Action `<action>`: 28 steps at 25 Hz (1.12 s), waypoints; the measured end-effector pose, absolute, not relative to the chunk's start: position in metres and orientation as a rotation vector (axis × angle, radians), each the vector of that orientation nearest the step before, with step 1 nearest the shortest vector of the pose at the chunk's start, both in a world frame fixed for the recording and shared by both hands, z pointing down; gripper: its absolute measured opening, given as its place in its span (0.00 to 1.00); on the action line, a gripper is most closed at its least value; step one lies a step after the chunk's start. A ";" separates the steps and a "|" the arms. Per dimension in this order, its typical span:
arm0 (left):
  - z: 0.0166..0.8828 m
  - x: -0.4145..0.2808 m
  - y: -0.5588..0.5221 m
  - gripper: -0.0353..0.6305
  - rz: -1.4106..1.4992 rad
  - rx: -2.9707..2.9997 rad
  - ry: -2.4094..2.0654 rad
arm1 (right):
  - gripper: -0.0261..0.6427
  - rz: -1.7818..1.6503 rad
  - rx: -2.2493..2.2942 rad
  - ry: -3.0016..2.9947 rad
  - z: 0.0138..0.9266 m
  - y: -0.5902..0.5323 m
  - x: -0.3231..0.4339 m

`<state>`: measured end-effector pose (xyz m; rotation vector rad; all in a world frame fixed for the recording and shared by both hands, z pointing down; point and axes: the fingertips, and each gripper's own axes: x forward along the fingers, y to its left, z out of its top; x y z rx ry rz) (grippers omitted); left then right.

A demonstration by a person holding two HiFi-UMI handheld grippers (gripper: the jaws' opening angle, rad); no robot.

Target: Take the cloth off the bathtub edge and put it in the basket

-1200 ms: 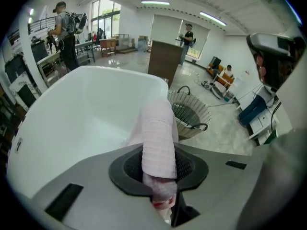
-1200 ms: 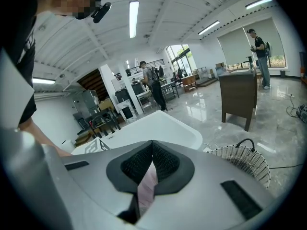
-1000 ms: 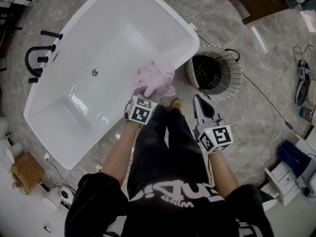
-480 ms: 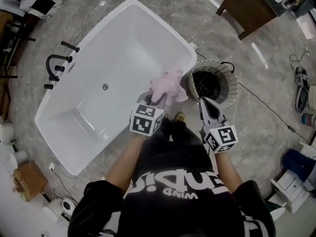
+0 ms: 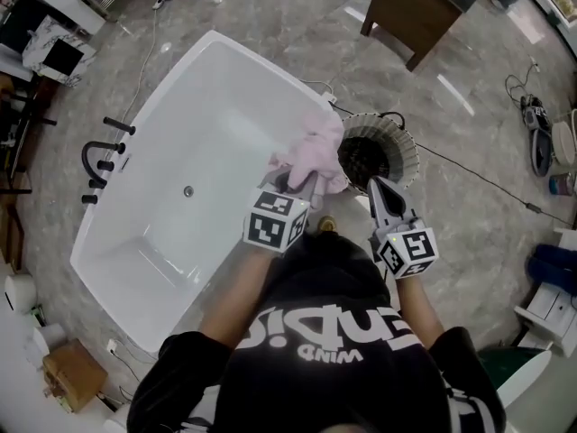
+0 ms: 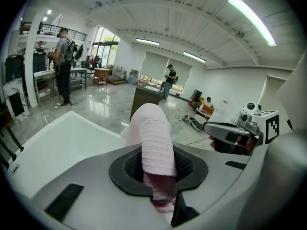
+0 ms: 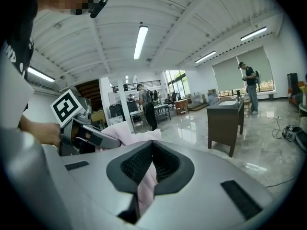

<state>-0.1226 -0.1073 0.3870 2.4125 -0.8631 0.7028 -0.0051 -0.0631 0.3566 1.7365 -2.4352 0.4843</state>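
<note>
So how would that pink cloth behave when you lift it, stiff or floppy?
Probably floppy: the cloth bunches and folds over where the left gripper pinches it. Likely light, since one narrow pinch seems to carry it. Its ribbed weave probably keeps it from slipping.

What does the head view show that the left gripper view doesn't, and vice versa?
Head view only: the basket, the black faucet, the person's black shirt. Left gripper view only: the jaws of the left gripper shut on the pink cloth, ceiling lights, people standing behind. Both: the cloth, the white bathtub, the right gripper, the dark cabinet.
</note>
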 end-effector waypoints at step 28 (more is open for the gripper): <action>0.358 0.095 -0.064 0.18 0.745 2.638 -0.322 | 0.05 0.492 2.337 -2.026 0.346 0.035 0.174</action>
